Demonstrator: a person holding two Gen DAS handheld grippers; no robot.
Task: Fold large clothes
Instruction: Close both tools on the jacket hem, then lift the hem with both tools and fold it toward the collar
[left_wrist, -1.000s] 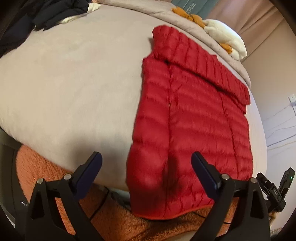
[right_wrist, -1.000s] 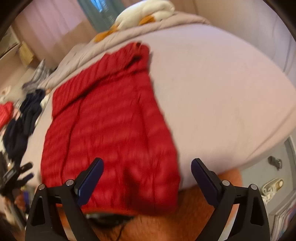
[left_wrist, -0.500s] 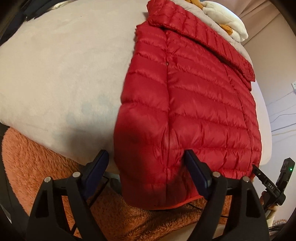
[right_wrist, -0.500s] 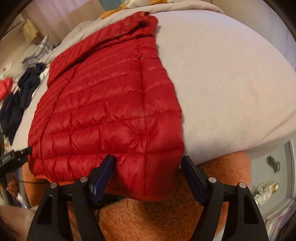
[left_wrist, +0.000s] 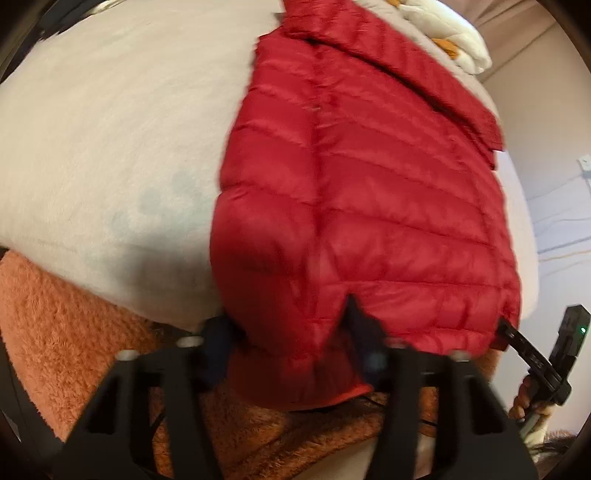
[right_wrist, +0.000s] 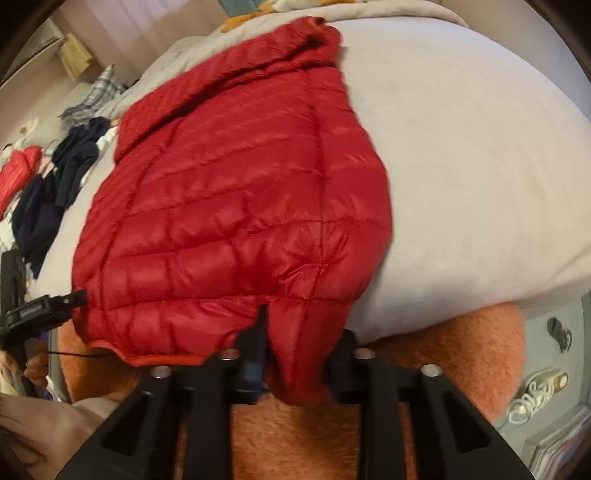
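Both wrist views are smeared with motion blur near the bottom, so the exact edge of each pad against the cloth is hard to make out. The red puffer jacket (left_wrist: 369, 192) lies flat on the pale bed cover (left_wrist: 110, 129), its hem hanging over the near edge of the bed above an orange fleece blanket (left_wrist: 66, 332). Its long axis runs away from the cameras: hem nearest, collar or hood end farthest, toward a white and orange soft toy (left_wrist: 447, 22) that is cut off at the top of the frame.

The left gripper (left_wrist: 291, 332) has just been closing and now pinches the hem corner on its side, a bunched fold of jacket squeezed between its two fingers (left_wrist: 364, 332). The right gripper (right_wrist: 299, 354) has likewise just been closing and clamps the opposite hem corner, which bulges out below its pads. The underside of the hem and whatever lies beneath it are hidden.

In the right wrist view, dark clothes (right_wrist: 55, 192) and another red item (right_wrist: 18, 173) lie at the far left, too small and distorted to identify. Each view catches the other gripper at its border, biting the far hem corner.
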